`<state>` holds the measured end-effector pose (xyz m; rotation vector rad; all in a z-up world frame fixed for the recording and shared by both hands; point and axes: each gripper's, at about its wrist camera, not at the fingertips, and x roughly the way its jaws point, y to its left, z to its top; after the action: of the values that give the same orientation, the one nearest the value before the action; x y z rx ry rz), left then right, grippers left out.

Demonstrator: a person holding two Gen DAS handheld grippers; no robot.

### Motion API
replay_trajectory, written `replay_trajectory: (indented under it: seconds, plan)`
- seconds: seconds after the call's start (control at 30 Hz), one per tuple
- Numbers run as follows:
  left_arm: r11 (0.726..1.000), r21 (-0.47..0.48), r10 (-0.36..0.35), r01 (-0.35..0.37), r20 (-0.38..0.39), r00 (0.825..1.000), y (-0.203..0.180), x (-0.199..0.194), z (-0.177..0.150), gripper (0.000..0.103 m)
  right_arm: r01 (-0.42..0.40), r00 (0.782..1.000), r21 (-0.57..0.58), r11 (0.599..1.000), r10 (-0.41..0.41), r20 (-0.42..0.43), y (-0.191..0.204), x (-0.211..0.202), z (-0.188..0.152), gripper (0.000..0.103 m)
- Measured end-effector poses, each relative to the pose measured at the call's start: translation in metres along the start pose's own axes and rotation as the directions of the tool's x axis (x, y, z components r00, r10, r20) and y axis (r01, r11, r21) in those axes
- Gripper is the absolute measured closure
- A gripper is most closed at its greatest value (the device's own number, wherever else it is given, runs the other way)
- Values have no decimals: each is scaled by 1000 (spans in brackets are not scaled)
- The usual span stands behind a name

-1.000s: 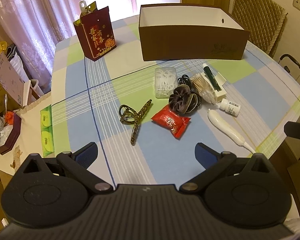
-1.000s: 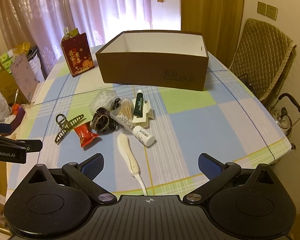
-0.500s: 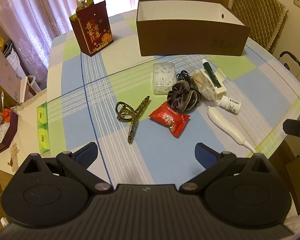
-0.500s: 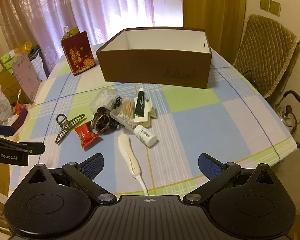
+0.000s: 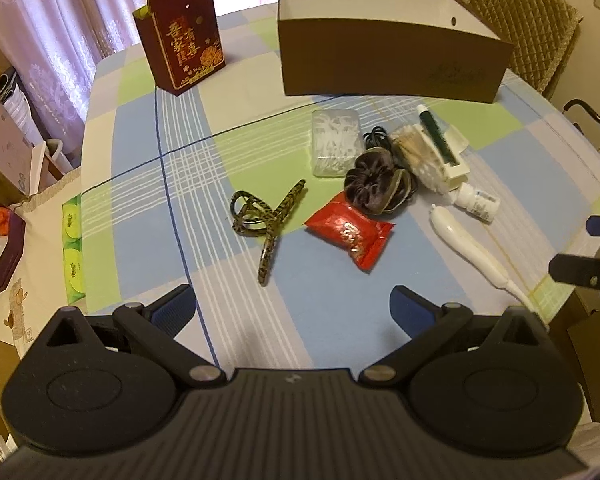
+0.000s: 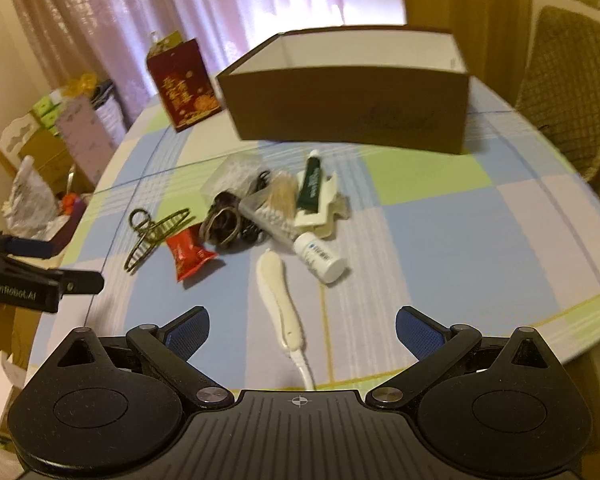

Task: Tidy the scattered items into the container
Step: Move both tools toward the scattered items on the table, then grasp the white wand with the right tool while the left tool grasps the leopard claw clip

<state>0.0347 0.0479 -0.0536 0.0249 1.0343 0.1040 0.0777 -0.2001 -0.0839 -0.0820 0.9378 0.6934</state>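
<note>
Both grippers hovered above the near edge of the checked tablecloth (image 5: 140, 184), each with its blue-padded jaws spread wide and nothing between them. The left gripper (image 5: 292, 304) filled the lower part of its own view; the right gripper (image 6: 302, 328) did likewise in the other.

The scattered items lay in a loose cluster at mid-frame, none yet inside the brown box (image 5: 384, 60), which stood open at the upper right of the left view and the upper centre of the right view. The box interior visible from here appeared empty.

The decisive relation concerned the white wand-shaped device (image 6: 278, 292). In the right view it lay just ahead of the open jaws, slightly left of their midline, its long axis running almost straight away from the camera, with its cord trailing back under the gripper body. In the left view the same device (image 5: 464, 240) sat at the right of the frame, well off that gripper's axis. The right gripper was judged the nearer.

Because the jaws close across the frame and the device runs up it, a straight advance would likely take it across its narrow width.

The tortoiseshell hair claw (image 5: 266, 224) lay ahead of the left gripper, angled toward the lower centre.
</note>
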Motion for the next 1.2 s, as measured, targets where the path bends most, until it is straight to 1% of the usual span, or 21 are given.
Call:
replay_trajectory:
  seconds: [0.13,0.2,0.27,0.4,0.43,0.47,0.5,0.73,0.77,0.8,0.83,0.93,1.0,1.03,1.07,1.2]
  plan:
    - [1000,0,-1,1,-13,1000,4,9,1,1,-2,999,-38,999,1,-36,0,17,-3,0]
    - [1000,4,-2,2,-15,1000,5,12,2,1,-22,998,-52,998,18,-60,-1,26,-4,28]
    - [1000,6,-2,2,-22,1000,6,16,3,1,-20,996,-52,998,16,-82,-2,33,-4,28]
    - [1000,5,-4,5,-37,999,10,25,5,1,-24,995,-100,995,14,-98,3,45,-5,29]
    - [1000,7,-4,4,-38,999,10,27,6,1,-26,995,-115,993,14,-102,4,48,-4,33]
    - [1000,9,-5,5,-39,999,11,29,7,1,-29,994,-128,991,15,-111,5,51,-4,46]
    - [1000,11,-5,6,-41,999,11,31,8,1,-30,993,-138,990,14,-120,6,55,-3,53]
    - [1000,27,-9,10,-43,999,18,44,13,2,-16,991,-203,979,-11,-131,12,71,-2,53]
    - [1000,29,-9,10,-44,999,19,46,14,2,-14,991,-212,977,-15,-134,12,74,-1,55]
    - [999,31,-9,10,-47,999,21,48,14,3,-14,990,-219,976,-17,-139,13,75,-1,64]
    - [999,33,-7,9,-49,999,22,50,15,3,-20,989,-224,974,-13,-144,13,78,-1,68]
    - [999,44,-9,11,-51,999,26,54,17,4,-18,988,-244,970,-20,-152,15,83,-2,69]
    - [999,49,-15,17,-48,999,28,56,19,4,-11,989,-280,960,-31,-147,19,85,-3,70]
    - [999,50,-17,20,-48,999,28,58,20,6,-3,988,-304,953,-44,-146,21,86,-3,77]
    - [998,54,-21,24,-46,999,29,60,20,7,0,988,-326,945,-51,-147,24,87,-3,80]
    - [997,70,-29,32,-45,999,31,67,24,9,2,988,-362,932,-58,-143,26,87,-4,80]
